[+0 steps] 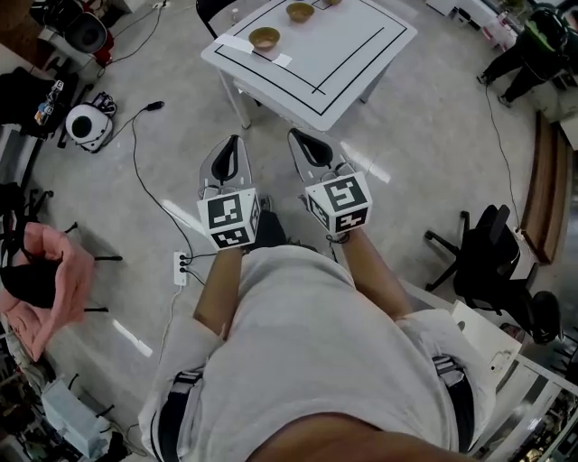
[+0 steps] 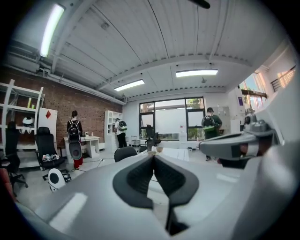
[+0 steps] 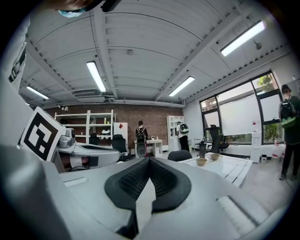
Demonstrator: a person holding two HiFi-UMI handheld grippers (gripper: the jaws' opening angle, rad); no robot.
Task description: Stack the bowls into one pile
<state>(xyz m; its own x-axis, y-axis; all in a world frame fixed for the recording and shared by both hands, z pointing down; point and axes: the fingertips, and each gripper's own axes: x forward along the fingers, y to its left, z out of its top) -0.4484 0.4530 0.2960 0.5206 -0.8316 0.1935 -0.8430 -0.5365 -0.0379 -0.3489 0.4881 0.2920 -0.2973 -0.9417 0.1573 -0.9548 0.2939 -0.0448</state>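
A white table (image 1: pixel 348 68) with a black outline stands ahead of me on the grey floor. One tan bowl (image 1: pixel 265 38) sits near its left corner. A second bowl (image 1: pixel 300 12) sits further back, and a third is cut off by the top edge. In the right gripper view two bowls (image 3: pixel 201 161) show on the table (image 3: pixel 229 169) to the right. My left gripper (image 1: pixel 232 144) and right gripper (image 1: pixel 301 140) are held side by side over the floor, short of the table. Both are shut and empty, pads touching at the tips (image 2: pixel 153 155) (image 3: pixel 150 159).
A black office chair (image 1: pixel 492 262) stands at the right. A power strip (image 1: pixel 181 268) with cables lies on the floor at the left, near a white round device (image 1: pixel 86 124). Pink cloth (image 1: pixel 50 280) hangs at the far left. A person (image 1: pixel 533 45) stands at the top right.
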